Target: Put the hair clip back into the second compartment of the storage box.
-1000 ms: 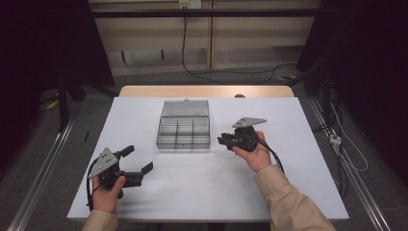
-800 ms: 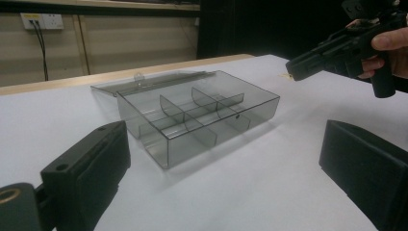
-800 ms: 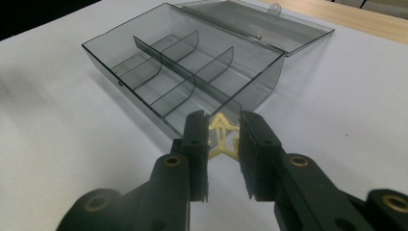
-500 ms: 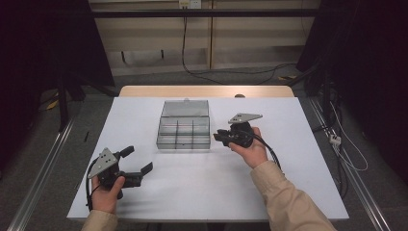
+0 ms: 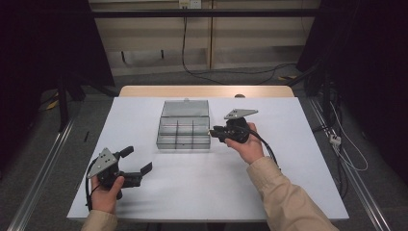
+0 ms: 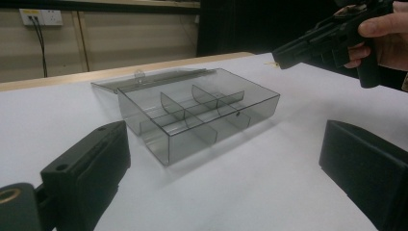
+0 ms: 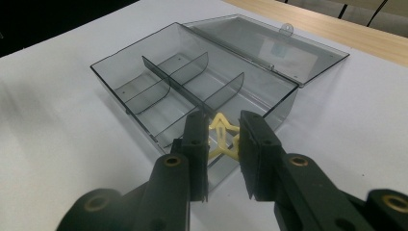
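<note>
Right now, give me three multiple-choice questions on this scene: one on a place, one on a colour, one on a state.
1. Where is the right gripper?
A. over the box's near corner
B. at the table's left edge
C. beneath the table

2. What colour is the small piece it holds?
A. blue
B. yellow
C. red

3. How is the box's lid?
A. shut
C. taken off
B. open, lying flat behind the compartment box

Key: 1 A, its jaws sit above the corner; 2 B, yellow shows between them; 3 B, the hinged lid lies back.
</note>
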Available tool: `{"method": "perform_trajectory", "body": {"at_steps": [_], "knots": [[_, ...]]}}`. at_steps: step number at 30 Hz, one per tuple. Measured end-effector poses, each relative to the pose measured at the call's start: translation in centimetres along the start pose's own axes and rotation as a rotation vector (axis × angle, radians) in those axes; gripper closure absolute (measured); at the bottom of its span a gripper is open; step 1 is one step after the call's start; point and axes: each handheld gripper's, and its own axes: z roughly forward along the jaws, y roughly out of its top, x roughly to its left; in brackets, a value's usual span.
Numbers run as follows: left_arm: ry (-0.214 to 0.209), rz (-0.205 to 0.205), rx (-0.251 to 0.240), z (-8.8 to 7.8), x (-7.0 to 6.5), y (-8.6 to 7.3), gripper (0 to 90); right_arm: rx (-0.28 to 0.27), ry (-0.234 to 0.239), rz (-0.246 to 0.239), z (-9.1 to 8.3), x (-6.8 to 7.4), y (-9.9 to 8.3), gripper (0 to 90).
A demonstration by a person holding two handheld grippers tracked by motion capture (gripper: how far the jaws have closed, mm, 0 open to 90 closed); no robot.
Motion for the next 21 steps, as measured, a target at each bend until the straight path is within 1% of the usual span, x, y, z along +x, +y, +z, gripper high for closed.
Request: {"method": "perform_trajectory", "body": {"at_steps": [8, 9, 21], "knots": [[0.000, -0.003, 0.001, 0.0, 0.0, 0.0, 3.6, -0.010, 0.006, 0.003, 0.5, -0.2, 0.5, 73.7], [0.000, 0.002, 0.003, 0.0, 0.0, 0.0, 3.6, -0.010, 0.007, 0.000, 0.6, -0.2, 0.5, 73.7], [-0.002, -0.006, 0.004, 0.0, 0.0, 0.0, 3.7, -0.015, 0.016, -0.010, 1.4, -0.1, 1.3, 73.7]]}}
